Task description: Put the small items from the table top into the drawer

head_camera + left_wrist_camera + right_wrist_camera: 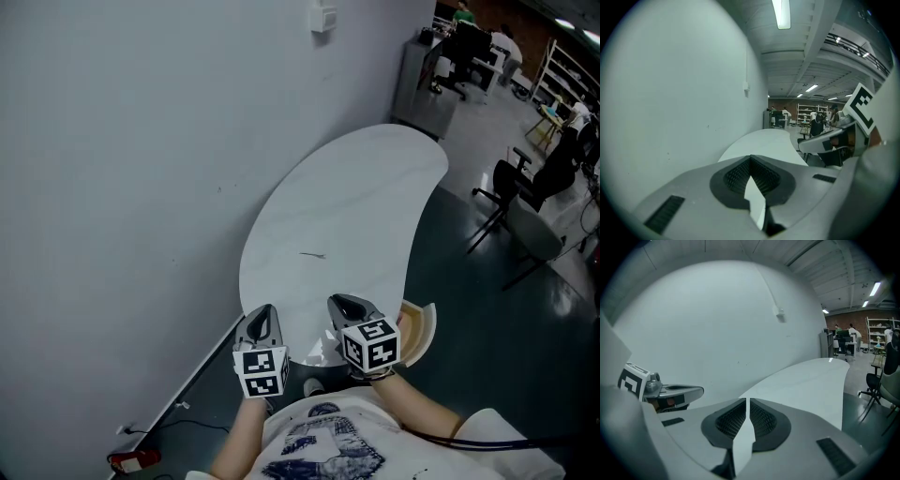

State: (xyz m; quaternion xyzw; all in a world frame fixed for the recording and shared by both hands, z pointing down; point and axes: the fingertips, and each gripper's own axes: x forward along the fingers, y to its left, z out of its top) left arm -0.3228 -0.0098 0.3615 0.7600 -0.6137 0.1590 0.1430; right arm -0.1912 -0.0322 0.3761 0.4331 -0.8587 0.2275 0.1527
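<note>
The white curved table (347,206) runs away from me along the wall. One small thin dark item (314,254) lies near its middle. My left gripper (262,314) and right gripper (349,302) hang side by side over the table's near end, close to my body. In the left gripper view the left gripper (750,158) has its jaws met at the tips, with nothing between them. The right gripper (747,400) shows only a hairline slit and holds nothing. A tan wooden piece (419,330) juts out at the near right edge; I cannot tell whether it is the drawer.
A pale wall (141,169) borders the table's left side. Black office chairs (525,183) and a grey cabinet (427,89) stand to the right and beyond. Some white bits (314,354) lie between the grippers. A cable and a red object (131,459) lie on the floor.
</note>
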